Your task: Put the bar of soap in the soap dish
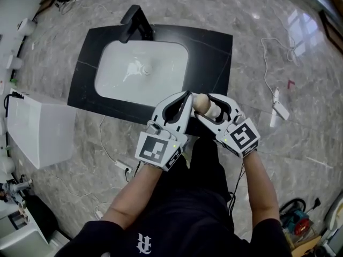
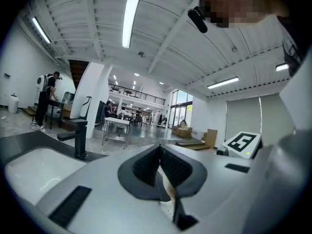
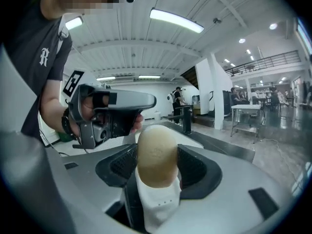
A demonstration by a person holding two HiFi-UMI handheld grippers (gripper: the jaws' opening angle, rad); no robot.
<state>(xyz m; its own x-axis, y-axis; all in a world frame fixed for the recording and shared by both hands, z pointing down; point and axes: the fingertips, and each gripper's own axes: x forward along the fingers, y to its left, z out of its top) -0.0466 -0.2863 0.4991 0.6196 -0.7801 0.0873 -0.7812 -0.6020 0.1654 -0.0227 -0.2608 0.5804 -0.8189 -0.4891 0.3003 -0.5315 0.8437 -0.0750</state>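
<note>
A beige oval bar of soap (image 1: 201,101) (image 3: 156,155) is clamped between the jaws of my right gripper (image 1: 206,104) (image 3: 156,168). A white perforated piece (image 3: 155,201) (image 1: 213,111) sits under the soap between the same jaws; whether it is the soap dish I cannot tell. My left gripper (image 1: 187,96) (image 2: 160,152) has its jaws shut, and its tip hovers right beside the soap. In the right gripper view the left gripper (image 3: 114,108) shows just above and left of the soap. Both grippers hang over the front edge of the black counter (image 1: 214,52).
A white basin (image 1: 118,79) is set in the counter, with a black faucet (image 1: 133,21) at its far side. A white box (image 1: 40,127) stands on the marble floor at the left. Cables and a power strip (image 1: 278,108) lie on the floor at the right.
</note>
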